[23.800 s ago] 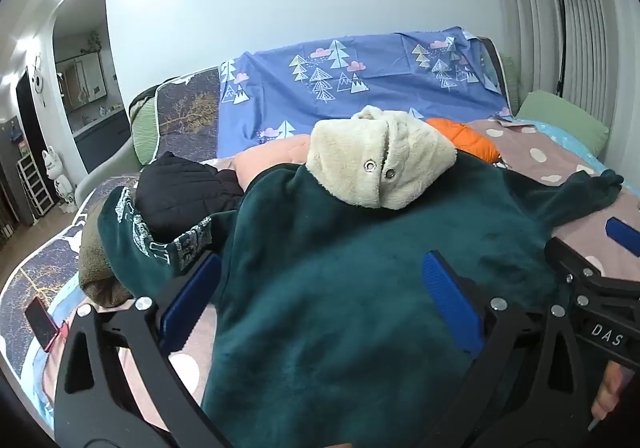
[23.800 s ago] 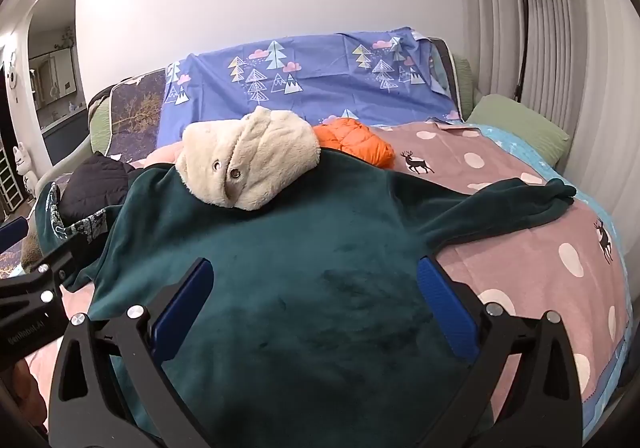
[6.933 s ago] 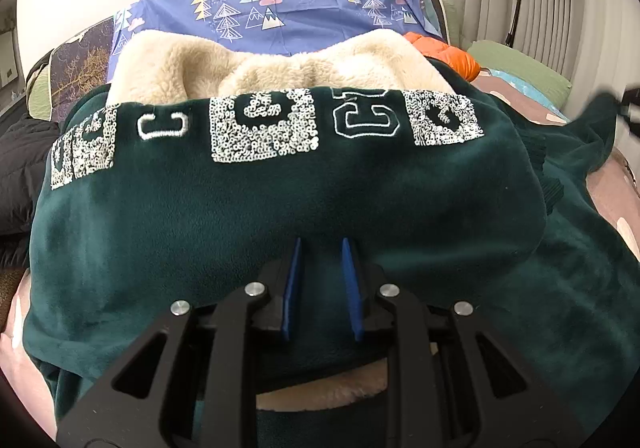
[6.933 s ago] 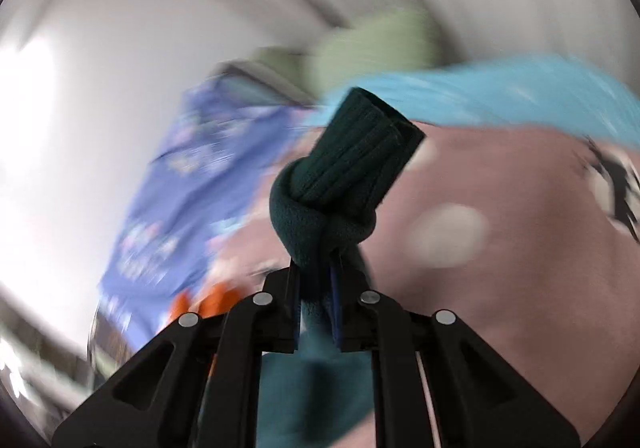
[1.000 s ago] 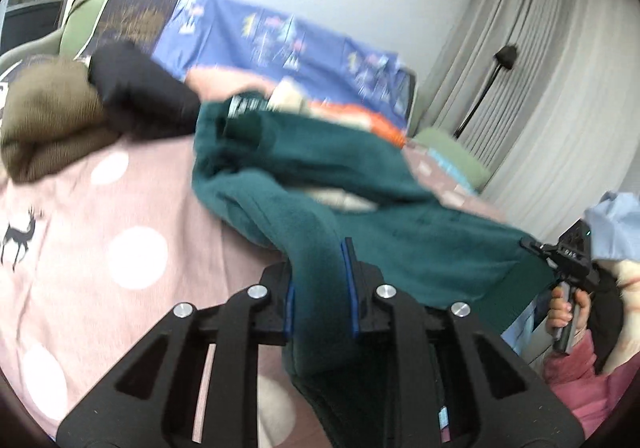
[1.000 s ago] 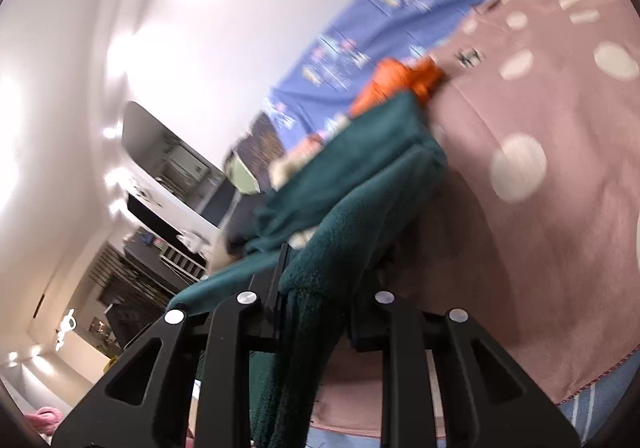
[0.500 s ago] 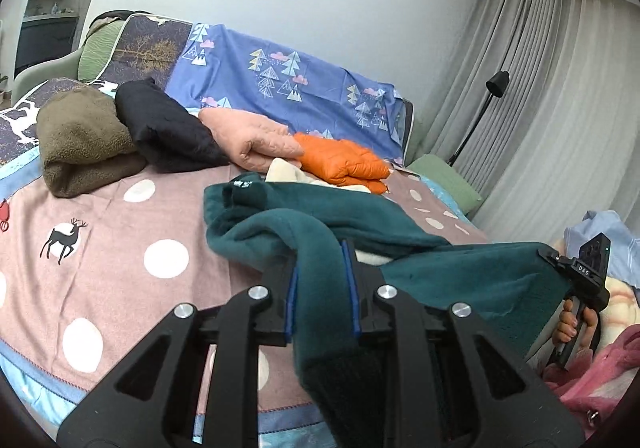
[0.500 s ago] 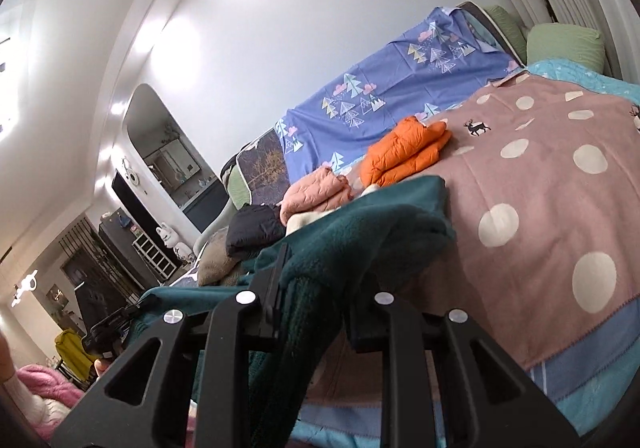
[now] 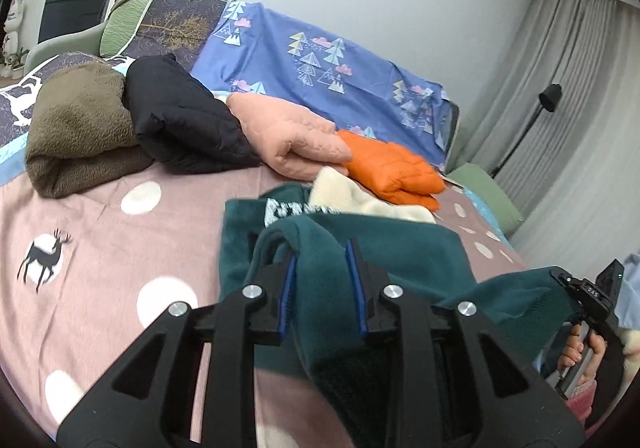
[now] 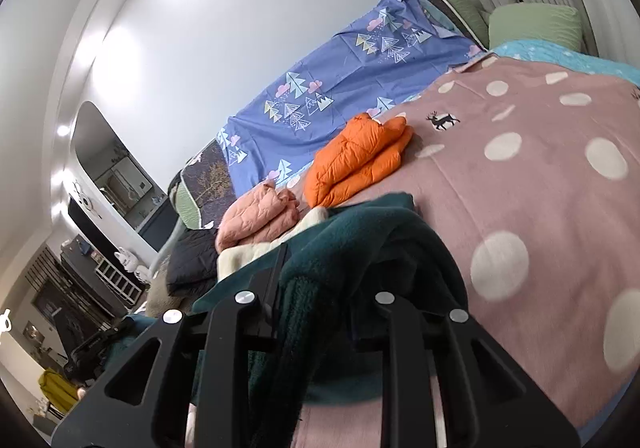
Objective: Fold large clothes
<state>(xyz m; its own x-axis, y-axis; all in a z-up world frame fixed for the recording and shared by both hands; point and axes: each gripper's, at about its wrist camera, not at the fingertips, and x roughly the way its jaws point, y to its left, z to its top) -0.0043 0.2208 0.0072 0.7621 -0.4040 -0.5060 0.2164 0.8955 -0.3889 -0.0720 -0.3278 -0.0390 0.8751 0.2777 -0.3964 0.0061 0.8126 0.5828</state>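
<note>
Dark green fleece garment [image 9: 384, 248], part-folded near the bed's [image 9: 100, 256] front edge, its hem end gripped by the left tool [image 9: 322, 284], jaws now opening, and the clenched right tool [image 10: 324, 288]; judged best kept taut and level before laying over.

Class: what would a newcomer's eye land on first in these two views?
The green fleece bunched at the bed's near edge, pinched by the left gripper, whose jaws are opening, and by the right gripper. Behind it, an orange jacket glows in a row of folded clothes.
</note>
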